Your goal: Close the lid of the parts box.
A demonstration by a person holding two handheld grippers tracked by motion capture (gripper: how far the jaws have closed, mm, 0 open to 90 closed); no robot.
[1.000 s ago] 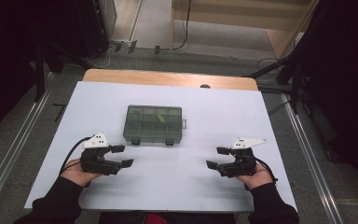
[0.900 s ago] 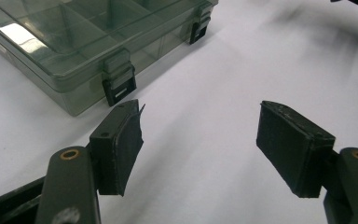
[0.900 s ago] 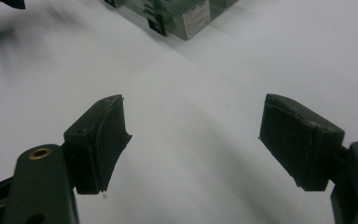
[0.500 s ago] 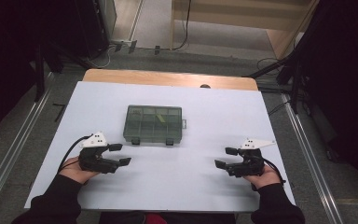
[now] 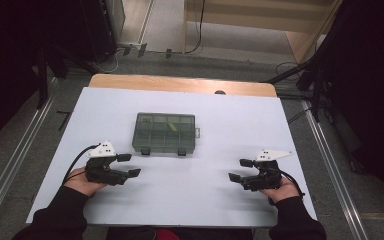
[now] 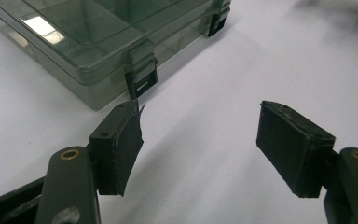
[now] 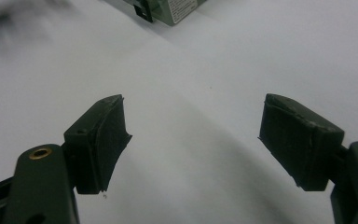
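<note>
A shut, clear grey-green compartment box (image 5: 164, 132) with two black front latches lies in the middle of the white table (image 5: 210, 200). My left gripper (image 5: 129, 165) rests open at the front left, jaws pointing right, empty, just short of the box's front left corner. In the left gripper view the box (image 6: 88, 44) and one latch (image 6: 141, 77) sit close beyond the open gripper (image 6: 200, 144). My right gripper (image 5: 241, 170) rests open at the front right, jaws pointing left, empty. The right gripper view has its gripper (image 7: 191, 140) over bare table, with the box's corner (image 7: 170, 8) far off.
A wooden strip (image 5: 180, 85) runs along the table's far edge. Metal rails (image 5: 10, 165) flank both sides on the floor, with cables and dark stands beyond. A person's hands and dark sleeves (image 5: 60, 215) come in from the near edge.
The right gripper has slid right and a little toward the near edge. The left gripper has barely moved. Both stay open; the box has not moved.
</note>
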